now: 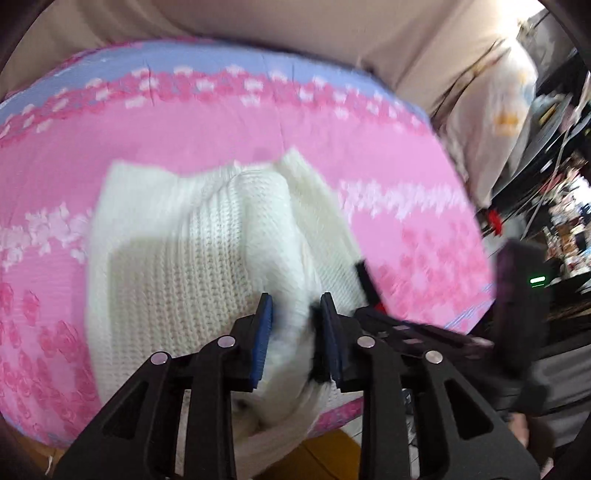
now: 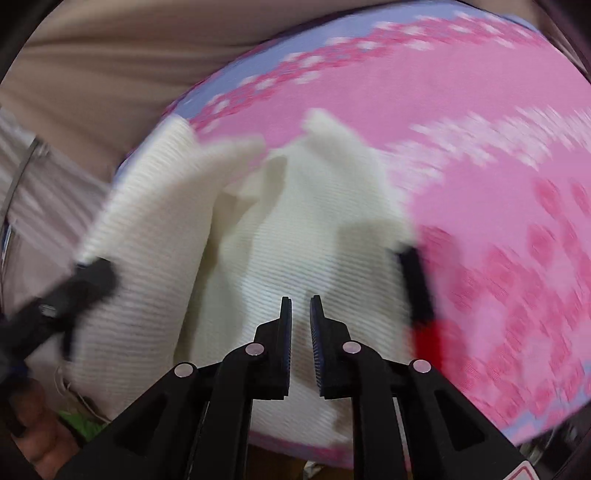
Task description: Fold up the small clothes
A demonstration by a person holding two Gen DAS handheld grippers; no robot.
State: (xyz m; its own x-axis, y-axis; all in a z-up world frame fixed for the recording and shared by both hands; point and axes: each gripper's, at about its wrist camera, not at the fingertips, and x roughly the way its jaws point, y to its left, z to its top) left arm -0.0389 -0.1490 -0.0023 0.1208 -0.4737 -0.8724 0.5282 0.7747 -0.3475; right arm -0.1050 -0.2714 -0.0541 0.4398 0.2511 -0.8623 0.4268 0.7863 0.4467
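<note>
A white knit garment (image 1: pixel 207 236) lies partly folded on a pink flowered cloth (image 1: pixel 369 140). My left gripper (image 1: pixel 295 308) is shut on a bunched fold of its near edge, and knit fills the gap between the blue pads. In the right wrist view the same garment (image 2: pixel 295 229) spreads below my right gripper (image 2: pixel 301 304). That gripper's jaws stand a narrow gap apart with nothing pinched. At the left, blurred, the left gripper (image 2: pixel 94 277) holds up the garment's left part. Both views are smeared by motion.
A black bar with a red end (image 2: pixel 415 280) lies at the garment's right edge. Beige upholstery (image 1: pixel 258 22) rises behind the cloth. Cluttered dark shelves (image 1: pixel 554 221) stand far right. A hand (image 2: pixel 37 443) shows at lower left. The cloth's near edge (image 2: pixel 295 450) drops off below.
</note>
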